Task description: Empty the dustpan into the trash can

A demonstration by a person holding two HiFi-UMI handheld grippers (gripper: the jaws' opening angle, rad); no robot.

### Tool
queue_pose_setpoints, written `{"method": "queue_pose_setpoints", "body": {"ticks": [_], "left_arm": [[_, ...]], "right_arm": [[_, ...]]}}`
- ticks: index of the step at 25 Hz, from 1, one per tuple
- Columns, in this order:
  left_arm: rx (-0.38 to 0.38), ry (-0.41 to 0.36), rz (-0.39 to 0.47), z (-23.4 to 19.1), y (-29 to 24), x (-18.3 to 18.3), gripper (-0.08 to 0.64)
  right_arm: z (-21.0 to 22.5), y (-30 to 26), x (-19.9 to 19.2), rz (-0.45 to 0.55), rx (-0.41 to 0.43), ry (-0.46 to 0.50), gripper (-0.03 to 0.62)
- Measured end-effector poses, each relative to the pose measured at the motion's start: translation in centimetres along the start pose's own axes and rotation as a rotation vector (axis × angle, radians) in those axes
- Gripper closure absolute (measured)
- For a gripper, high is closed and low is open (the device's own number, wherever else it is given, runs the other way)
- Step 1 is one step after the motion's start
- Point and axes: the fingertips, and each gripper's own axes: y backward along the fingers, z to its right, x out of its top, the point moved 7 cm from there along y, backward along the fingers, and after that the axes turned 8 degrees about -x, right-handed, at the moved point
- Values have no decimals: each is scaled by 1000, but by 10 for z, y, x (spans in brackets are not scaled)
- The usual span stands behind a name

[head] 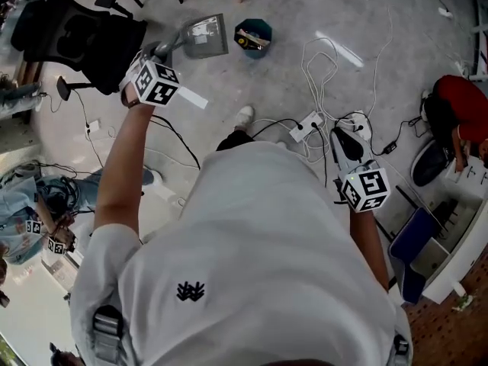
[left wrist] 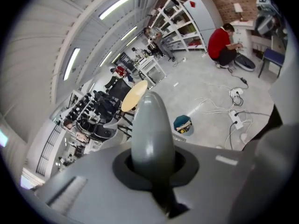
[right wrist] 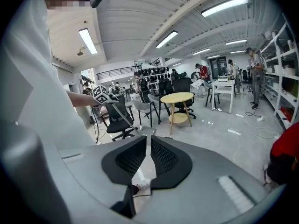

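Far left on the floor there's a black office chair [head: 76, 33]. Just right of it the person's left arm is stretched out with the left gripper [head: 162, 56]. Its 2 jaws are clamped tight on the handle [left wrist: 149, 129] of the grey dustpan [head: 204, 36]; in the left gripper view that handle pretty much fills the whole gap and sticks straight out ahead. The pan end sits at the far side of the scene, open face up toward the head camera, just to the left of the small blue trash can [head: 253, 38]. It's close beside the can but not over it, with a strip of bare grey floor [head: 305, 14] showing between them. The can stands upright and already has some stuff in it, can't make out what. Moving right, there's a tangle of white cables [head: 320, 59] and a power strip [head: 308, 125] lying on the floor near the person's foot. Then the right gripper [right wrist: 146, 141], held down low by the person's right side, well apart from the dustpan. Its black mesh pads [right wrist: 131, 157] are nearly pressed together, only a thin slit left, and there's nothing in between. Far right, a person in red [head: 461, 109] is crouched next to some white shelving.
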Motion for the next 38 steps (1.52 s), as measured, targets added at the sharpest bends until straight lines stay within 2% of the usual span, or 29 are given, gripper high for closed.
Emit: {"method": "queue_pose_setpoints", "body": {"ticks": [9,15,20,25,33,38], "left_arm": [[-71,335,-26,36,33,-46,497],[-129,464,-10,62,56,-59,499],[-161,521,15,81,78,-58,499],[-185,545,44,91,95,-54,499],[-250,558,66,89,89,-58,502],[-304,554,75,76,78,-66,502]], "right_arm": [[6,15,-13,-27,66,54,563],[2,16,-16,-27,118,70,563],[-5,19,-20,-24,161,79,563],[-15,13,-20,-33,191,93,566],[-28,0,0,-14,161,94,581],[-46,-31,19,-19,172,117,589]]}}
